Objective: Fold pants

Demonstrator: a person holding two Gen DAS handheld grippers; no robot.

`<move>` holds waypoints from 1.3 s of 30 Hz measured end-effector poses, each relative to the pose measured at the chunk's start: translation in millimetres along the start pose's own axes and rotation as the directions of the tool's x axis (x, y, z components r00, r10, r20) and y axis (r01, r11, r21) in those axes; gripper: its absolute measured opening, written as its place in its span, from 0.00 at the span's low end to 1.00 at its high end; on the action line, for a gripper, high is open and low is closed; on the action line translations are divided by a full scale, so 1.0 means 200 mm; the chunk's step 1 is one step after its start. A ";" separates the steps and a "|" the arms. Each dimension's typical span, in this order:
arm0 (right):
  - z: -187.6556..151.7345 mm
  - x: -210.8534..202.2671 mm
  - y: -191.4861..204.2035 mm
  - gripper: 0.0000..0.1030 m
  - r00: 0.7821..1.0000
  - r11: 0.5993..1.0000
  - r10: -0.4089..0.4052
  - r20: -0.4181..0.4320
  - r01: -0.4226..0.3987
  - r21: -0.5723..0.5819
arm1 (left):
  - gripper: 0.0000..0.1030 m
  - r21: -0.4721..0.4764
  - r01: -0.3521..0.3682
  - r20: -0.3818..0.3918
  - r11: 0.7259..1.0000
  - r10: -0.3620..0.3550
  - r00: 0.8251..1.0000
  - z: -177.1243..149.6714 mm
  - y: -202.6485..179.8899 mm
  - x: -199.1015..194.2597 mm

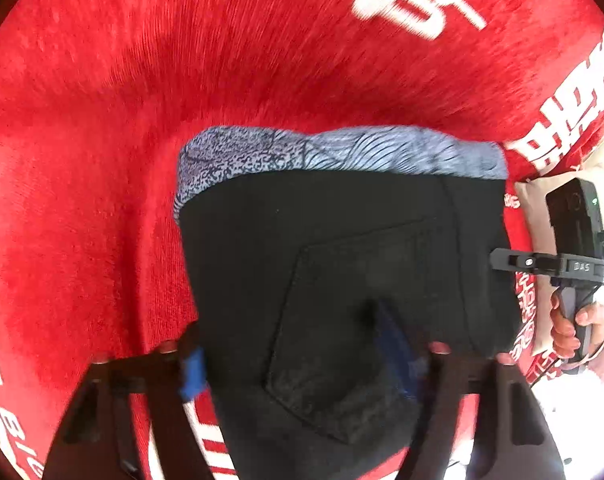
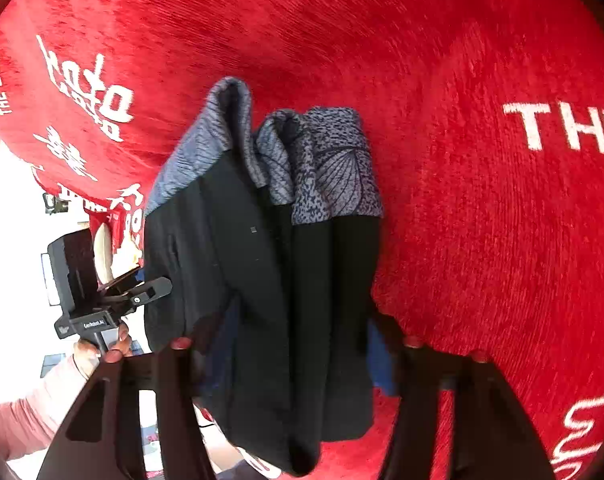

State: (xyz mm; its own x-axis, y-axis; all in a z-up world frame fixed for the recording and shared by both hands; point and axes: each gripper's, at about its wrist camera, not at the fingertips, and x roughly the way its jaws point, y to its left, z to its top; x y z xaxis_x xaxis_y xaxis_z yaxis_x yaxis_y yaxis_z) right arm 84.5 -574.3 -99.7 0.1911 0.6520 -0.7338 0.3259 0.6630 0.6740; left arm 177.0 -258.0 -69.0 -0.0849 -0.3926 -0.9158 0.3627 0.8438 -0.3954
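Here the black pants lie folded into a compact bundle on a red cloth printed with white lettering, and a back pocket seam shows on the top layer in the left wrist view. Along the far edge of the bundle runs a blue-grey patterned band, mottled in one part and lined like leaves in another; in the right wrist view this band shows as several stacked folds. The left gripper is spread wide, one blue-padded finger at the bundle's left edge and the other resting on top of the black fabric near the pocket, so it is released and pinches nothing. The right gripper is likewise parted, its fingers straddling the near part of the bundle with the cloth lying between them, not clamped. Each camera also catches the other gripper from the side, its tip just at the bundle's edge, held by a hand with a pink sleeve behind it.
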 end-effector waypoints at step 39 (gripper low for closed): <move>-0.71 -0.19 0.10 0.63 0.930 0.943 -0.332 0.161 0.325 0.067 | 0.85 -0.040 -0.320 0.144 0.946 0.323 0.935 -0.58 -0.21 -0.22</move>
State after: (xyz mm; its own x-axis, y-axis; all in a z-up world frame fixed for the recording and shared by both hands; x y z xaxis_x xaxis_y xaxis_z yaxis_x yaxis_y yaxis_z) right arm -47.3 -534.3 -45.4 0.2184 0.3268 -0.9195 0.4316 0.8127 0.3914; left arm 57.5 -232.6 -19.8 0.1717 -0.1478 -0.9740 0.3338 0.9389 -0.0836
